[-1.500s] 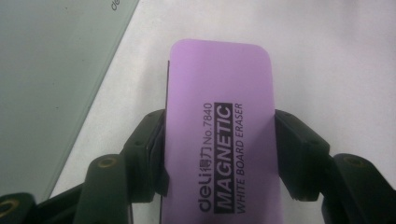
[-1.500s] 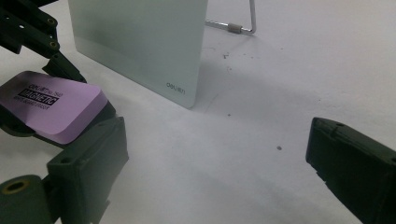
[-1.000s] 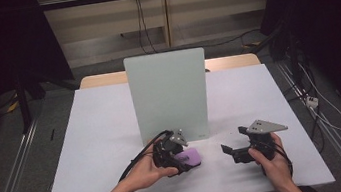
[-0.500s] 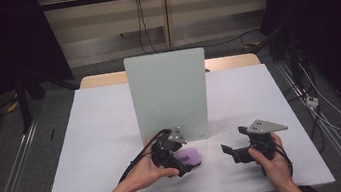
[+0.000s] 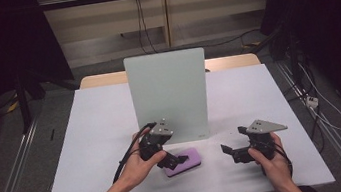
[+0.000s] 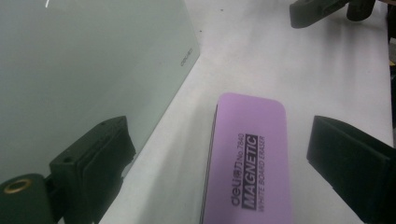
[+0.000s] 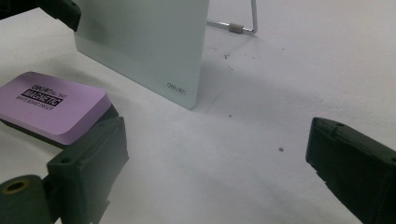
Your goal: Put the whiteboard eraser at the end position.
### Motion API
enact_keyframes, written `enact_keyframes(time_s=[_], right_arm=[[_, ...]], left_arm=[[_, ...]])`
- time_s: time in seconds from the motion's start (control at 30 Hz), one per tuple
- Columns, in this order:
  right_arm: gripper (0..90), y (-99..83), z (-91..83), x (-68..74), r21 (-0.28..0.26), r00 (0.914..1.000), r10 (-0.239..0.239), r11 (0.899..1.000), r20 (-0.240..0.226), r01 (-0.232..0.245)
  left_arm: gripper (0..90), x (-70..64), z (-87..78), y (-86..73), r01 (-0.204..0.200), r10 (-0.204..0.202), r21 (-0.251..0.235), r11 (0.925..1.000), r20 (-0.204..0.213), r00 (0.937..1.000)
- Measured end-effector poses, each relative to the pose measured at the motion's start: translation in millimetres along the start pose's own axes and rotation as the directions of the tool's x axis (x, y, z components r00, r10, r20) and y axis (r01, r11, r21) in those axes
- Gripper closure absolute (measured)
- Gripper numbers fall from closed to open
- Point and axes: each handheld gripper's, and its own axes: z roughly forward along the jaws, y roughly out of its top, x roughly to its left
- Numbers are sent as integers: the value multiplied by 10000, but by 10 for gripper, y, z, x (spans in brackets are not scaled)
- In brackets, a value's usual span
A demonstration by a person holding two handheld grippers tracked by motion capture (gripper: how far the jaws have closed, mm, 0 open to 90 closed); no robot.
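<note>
A purple magnetic whiteboard eraser [image 5: 189, 159] lies flat on the white table [image 5: 103, 135], just in front of an upright frosted glass board [image 5: 168, 96]. My left gripper [image 5: 173, 161] is low over the eraser's left end. In the left gripper view it is open [image 6: 219, 135], and the eraser [image 6: 250, 163] lies between the jaws with a gap on both sides. My right gripper [image 5: 231, 152] rests to the right of the eraser. It is open [image 7: 219, 149] over bare table, with the eraser [image 7: 51, 107] off to its left.
The glass board [image 7: 144, 42] stands on a wire foot [image 7: 243, 23] behind it. The other gripper appears far off in each gripper view: the right gripper [image 6: 322, 9], the left gripper [image 7: 56, 9]. Table edges lie near both hands.
The left gripper has shifted slightly toward the near side at the eraser. The right gripper and the board have stayed where they were.
</note>
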Motion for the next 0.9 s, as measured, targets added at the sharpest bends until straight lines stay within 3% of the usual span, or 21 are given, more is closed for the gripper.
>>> enact_keyframes(time_s=[0.07,0.13,0.2,0.23,0.27,0.37,0.4,0.5,0.57,0.63,0.7,0.8,0.9], right_arm=[[58,0,2,-1,4,10000,17,10000,11,-17],[58,1,1,1,9,10000,24,10000,7,-24],[58,1,2,0,5,10000,14,10000,9,-14],[58,1,2,-1,7,10000,16,10000,12,-16],[58,0,2,-2,5,10000,17,10000,17,-17],[58,0,2,-1,7,10000,19,10000,13,-19],[58,0,1,-1,11,10000,26,10000,11,-26],[58,0,2,-2,13,10000,33,10000,17,-33],[58,0,3,-4,30,10000,0,10000,21,0],[58,0,3,-1,37,10000,4,10000,30,-4],[58,0,5,1,43,10000,-2,10000,32,2],[58,1,5,7,45,10000,-14,10000,5,14],[58,1,7,7,51,10000,7,10000,22,-7]], left_arm=[[61,21,-52,-22,126,-124,-373,9992,57,9999],[60,31,-99,-40,317,-331,-577,9978,-236,9992],[62,49,-149,-62,416,-438,-503,9979,-437,9981],[62,75,-163,-83,544,-552,-665,9963,-106,9984],[65,88,-186,-101,639,-651,-766,9950,-135,9978],[62,126,-263,-155,887,-949,-1073,9903,-545,9940],[62,132,-301,-177,937,-1046,-1117,9893,-961,9899],[61,173,-357,-240,1081,-1228,-1454,9835,-967,9877],[62,194,-405,-283,1116,-1247,-1413,9837,-878,9883],[61,196,-440,-325,1107,-1302,-1580,9812,-1190,9843],[62,208,-485,-374,1201,-1426,-1768,9769,-1208,9824],[61,218,-550,-457,1083,-1414,-1912,9756,-1692,9754],[61,236,-606,-539,1283,-1664,-2043,9705,-1818,9692]])
